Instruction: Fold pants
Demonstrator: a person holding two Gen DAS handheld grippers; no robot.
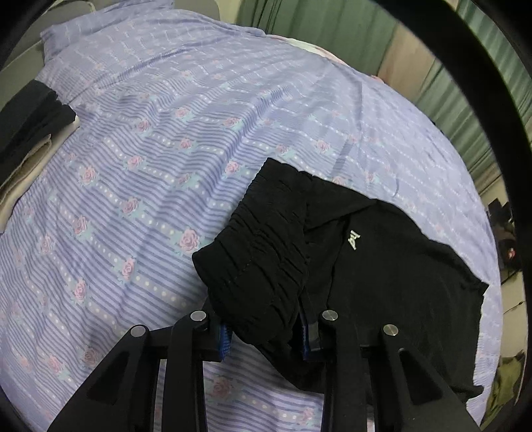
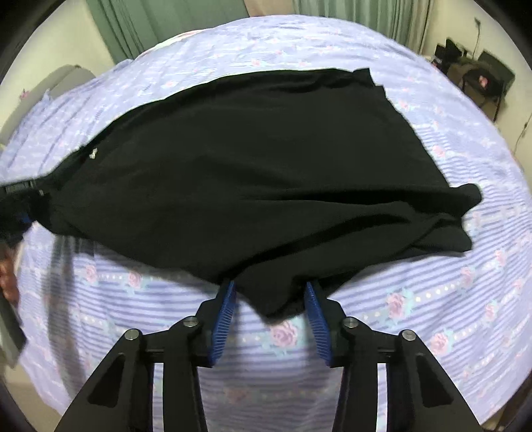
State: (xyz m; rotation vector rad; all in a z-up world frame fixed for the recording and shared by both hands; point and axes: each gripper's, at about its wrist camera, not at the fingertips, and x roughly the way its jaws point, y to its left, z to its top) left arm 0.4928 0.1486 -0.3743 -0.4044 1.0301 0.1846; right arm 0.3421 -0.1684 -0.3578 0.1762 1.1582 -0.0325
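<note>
Black pants (image 2: 259, 172) lie spread across the lilac flowered bedsheet (image 2: 432, 315). In the left wrist view the gathered elastic waistband (image 1: 262, 252) lies between the blue pads of my left gripper (image 1: 266, 335), whose jaws stand wide with cloth draped over them; a small white logo (image 1: 354, 240) shows beside it. In the right wrist view my right gripper (image 2: 271, 299) is open, its blue pads (image 2: 223, 319) on either side of a hanging fold of the pants' near edge. The left gripper (image 2: 20, 199) shows at the far left edge, at the waistband.
A stack of folded dark and beige clothes (image 1: 30, 133) sits at the bed's left side. Green curtains (image 1: 332, 20) hang behind the bed. A desk with dark bags (image 2: 478, 79) stands at the far right. The bed edge runs along the right (image 1: 492, 332).
</note>
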